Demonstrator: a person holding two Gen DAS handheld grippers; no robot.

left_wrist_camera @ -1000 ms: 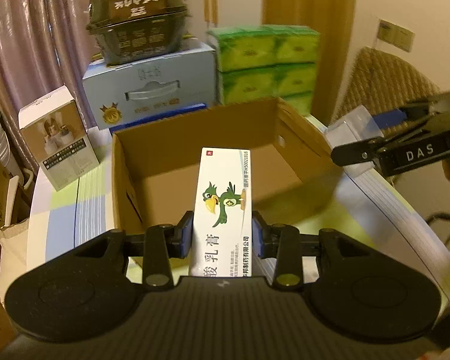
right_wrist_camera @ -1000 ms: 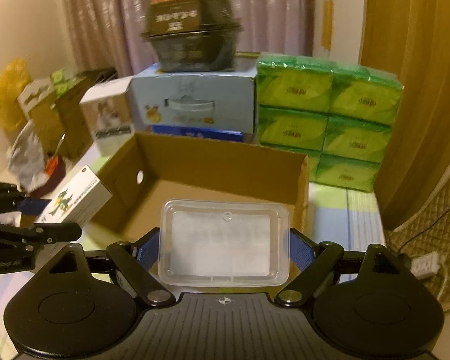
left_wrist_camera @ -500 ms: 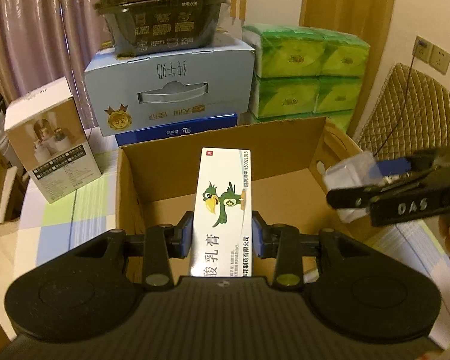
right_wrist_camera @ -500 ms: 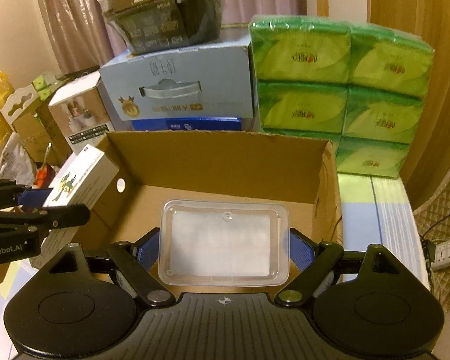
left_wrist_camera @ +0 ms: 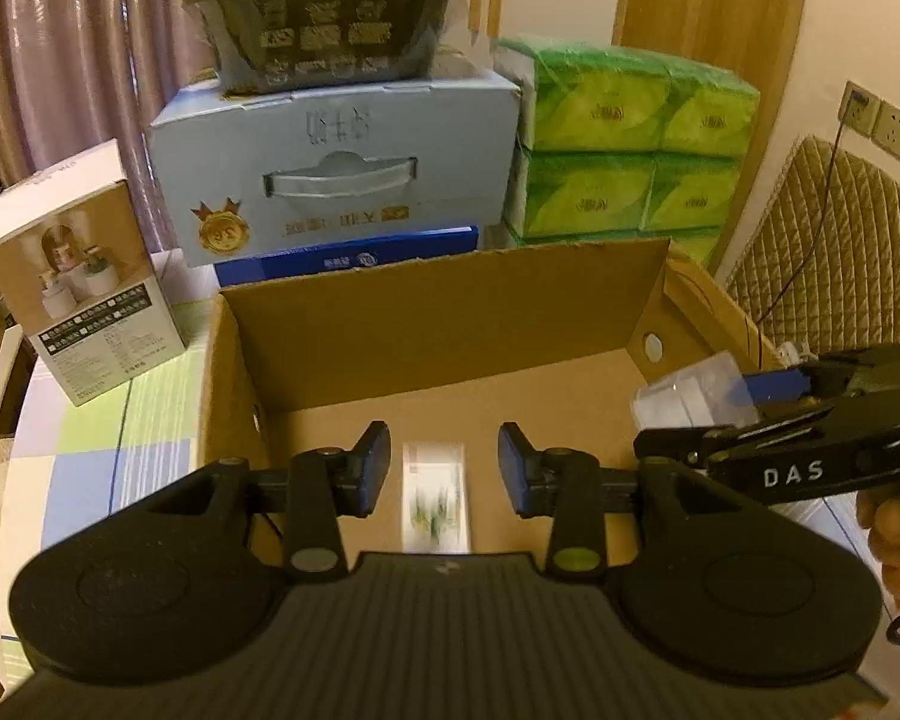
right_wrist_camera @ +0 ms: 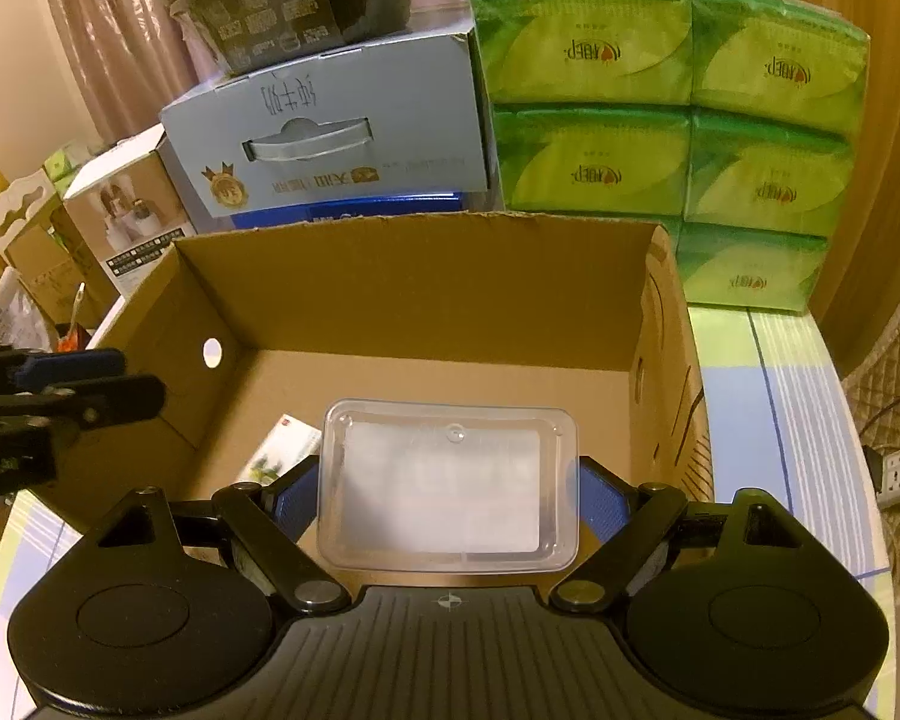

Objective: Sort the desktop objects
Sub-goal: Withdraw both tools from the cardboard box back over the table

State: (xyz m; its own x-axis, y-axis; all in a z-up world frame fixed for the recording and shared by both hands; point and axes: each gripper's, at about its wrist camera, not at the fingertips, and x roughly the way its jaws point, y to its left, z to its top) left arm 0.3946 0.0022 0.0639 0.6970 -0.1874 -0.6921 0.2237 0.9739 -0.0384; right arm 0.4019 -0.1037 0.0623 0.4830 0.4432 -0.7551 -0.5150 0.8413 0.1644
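Both wrist views look steeply down, close over the open brown cardboard box (left_wrist_camera: 450,324) (right_wrist_camera: 414,294); left one from its left side, right one from the right. Shared: box interior, stacked green tissue packs (left_wrist_camera: 630,144) (right_wrist_camera: 666,120) behind.

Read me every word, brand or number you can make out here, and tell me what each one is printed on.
"DAS": white letters on the right hand-held gripper.
Tissue packs: a red logo, upside down, unreadable.
Blue carton: upside-down Chinese characters, not legible.
Black bowl, white box, medicine box in the cardboard box: print too blurred.
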